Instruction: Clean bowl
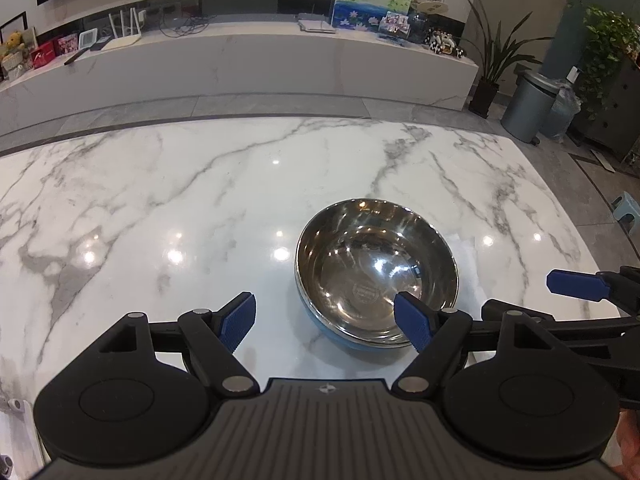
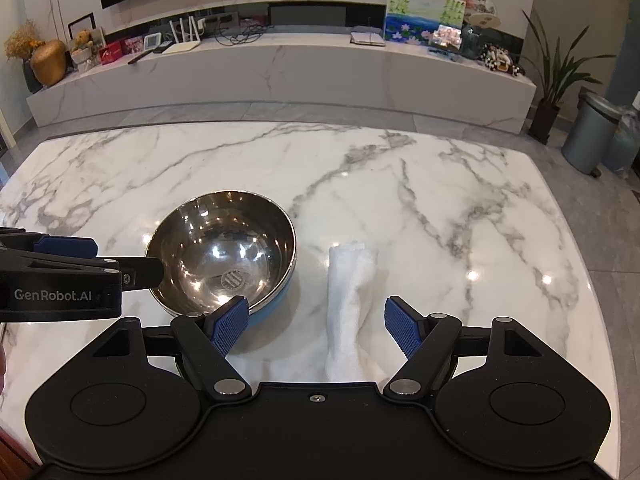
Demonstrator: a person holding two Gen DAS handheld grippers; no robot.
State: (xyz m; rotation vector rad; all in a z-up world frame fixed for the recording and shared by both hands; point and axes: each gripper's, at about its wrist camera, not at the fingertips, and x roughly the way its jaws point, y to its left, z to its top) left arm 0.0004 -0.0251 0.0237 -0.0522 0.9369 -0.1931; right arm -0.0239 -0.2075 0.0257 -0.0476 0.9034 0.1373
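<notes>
Reading "GenRobot.AI" on left gripper (image 2: pixel 96 256), bowl (image 2: pixel 224 252) w/ stamped base, cloth (image 2: pixel 348 300)

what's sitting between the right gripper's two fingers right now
A rolled white cloth lies on the marble table between the open right gripper fingers, untouched, just right of the steel bowl; the right wrist view shows it.

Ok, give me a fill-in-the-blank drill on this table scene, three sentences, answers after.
1. The shiny steel bowl with the blue outside stands on a white ___ table.
2. The rolled white cloth lies to the bowl's ___.
3. Both the left hand-held gripper and the right hand-held gripper are ___.

Answers: marble; right; open
</notes>
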